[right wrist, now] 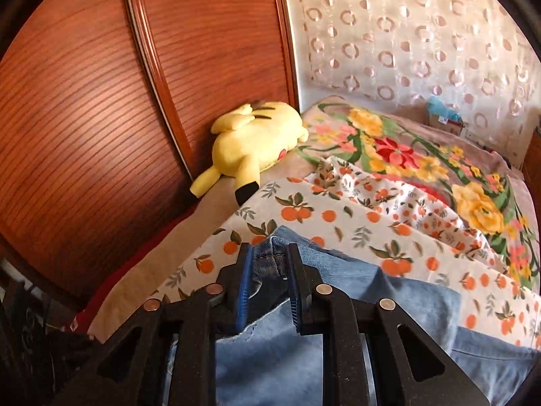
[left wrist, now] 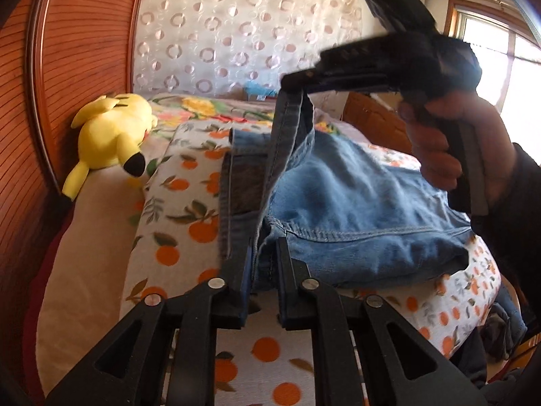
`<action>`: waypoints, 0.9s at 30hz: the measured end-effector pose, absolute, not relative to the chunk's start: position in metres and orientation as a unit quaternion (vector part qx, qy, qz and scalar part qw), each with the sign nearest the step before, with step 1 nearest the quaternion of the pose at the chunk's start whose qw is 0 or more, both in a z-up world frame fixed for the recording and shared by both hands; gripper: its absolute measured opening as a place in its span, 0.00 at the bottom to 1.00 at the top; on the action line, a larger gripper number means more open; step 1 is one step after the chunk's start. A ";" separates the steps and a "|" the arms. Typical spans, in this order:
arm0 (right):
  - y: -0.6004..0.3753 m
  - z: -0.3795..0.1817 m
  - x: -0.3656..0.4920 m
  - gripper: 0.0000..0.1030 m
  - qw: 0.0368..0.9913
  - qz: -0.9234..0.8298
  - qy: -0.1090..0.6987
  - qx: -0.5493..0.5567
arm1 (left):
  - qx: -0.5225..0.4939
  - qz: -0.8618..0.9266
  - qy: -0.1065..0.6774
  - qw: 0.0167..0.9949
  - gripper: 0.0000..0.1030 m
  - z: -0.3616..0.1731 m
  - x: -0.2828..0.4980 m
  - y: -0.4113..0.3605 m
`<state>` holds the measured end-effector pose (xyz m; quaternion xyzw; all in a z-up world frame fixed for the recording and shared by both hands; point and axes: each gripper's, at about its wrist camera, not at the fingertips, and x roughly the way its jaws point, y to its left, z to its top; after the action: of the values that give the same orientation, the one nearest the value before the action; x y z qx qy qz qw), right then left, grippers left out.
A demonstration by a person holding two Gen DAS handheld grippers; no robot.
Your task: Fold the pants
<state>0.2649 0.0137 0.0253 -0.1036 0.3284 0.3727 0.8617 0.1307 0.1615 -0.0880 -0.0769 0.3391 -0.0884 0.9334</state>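
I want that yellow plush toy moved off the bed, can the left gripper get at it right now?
Probably not: the left gripper is shut on the jeans, and the plush toy lies apart by the headboard.

One pair of jeans (left wrist: 355,203). Two grippers: left (left wrist: 262,250), right (right wrist: 270,253). One yellow plush toy (right wrist: 257,138), two patterned bedcovers (right wrist: 355,223).
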 end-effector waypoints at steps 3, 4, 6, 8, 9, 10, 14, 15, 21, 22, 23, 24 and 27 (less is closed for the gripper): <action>0.012 0.026 0.263 0.33 0.863 0.376 0.324 -0.096 | -0.065 -0.082 0.345 0.933 0.21 -0.093 0.128 0.163; 0.009 0.027 0.262 0.35 0.865 0.375 0.319 -0.096 | -0.064 -0.081 0.345 0.933 0.23 -0.093 0.126 0.163; 0.003 0.029 0.257 0.38 0.869 0.371 0.312 -0.095 | -0.068 -0.076 0.346 0.932 0.30 -0.094 0.126 0.166; -0.012 0.029 0.252 0.41 0.871 0.372 0.308 -0.089 | -0.071 -0.069 0.344 0.934 0.36 -0.092 0.125 0.168; -0.020 0.032 0.245 0.43 0.871 0.377 0.303 -0.085 | -0.073 -0.068 0.340 0.935 0.41 -0.090 0.124 0.170; -0.028 0.032 0.243 0.46 0.872 0.377 0.301 -0.084 | -0.074 -0.068 0.335 0.937 0.43 -0.087 0.123 0.170; -0.064 0.025 0.229 0.47 0.877 0.365 0.300 -0.083 | -0.065 -0.067 0.325 0.941 0.50 -0.079 0.122 0.167; -0.076 0.022 0.225 0.47 0.880 0.360 0.300 -0.082 | -0.063 -0.068 0.324 0.942 0.50 -0.078 0.123 0.167; -0.145 -0.012 0.198 0.47 0.895 0.311 0.311 -0.079 | -0.054 -0.075 0.327 0.940 0.54 -0.076 0.129 0.156; -0.156 -0.020 0.192 0.47 0.895 0.304 0.316 -0.081 | -0.053 -0.077 0.329 0.940 0.54 -0.077 0.130 0.153; -0.162 -0.025 0.187 0.47 0.895 0.299 0.319 -0.084 | -0.053 -0.077 0.330 0.939 0.54 -0.078 0.130 0.151; -0.169 -0.030 0.182 0.47 0.896 0.295 0.321 -0.088 | -0.052 -0.078 0.331 0.939 0.54 -0.078 0.131 0.148; -0.187 -0.038 0.164 0.47 0.896 0.287 0.324 -0.093 | -0.049 -0.081 0.334 0.938 0.54 -0.081 0.130 0.142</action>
<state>0.1642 -0.1869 -0.0382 -0.0932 0.3242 0.2873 0.8965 0.1301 0.1417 -0.0810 -0.0491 0.3344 -0.0812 0.9377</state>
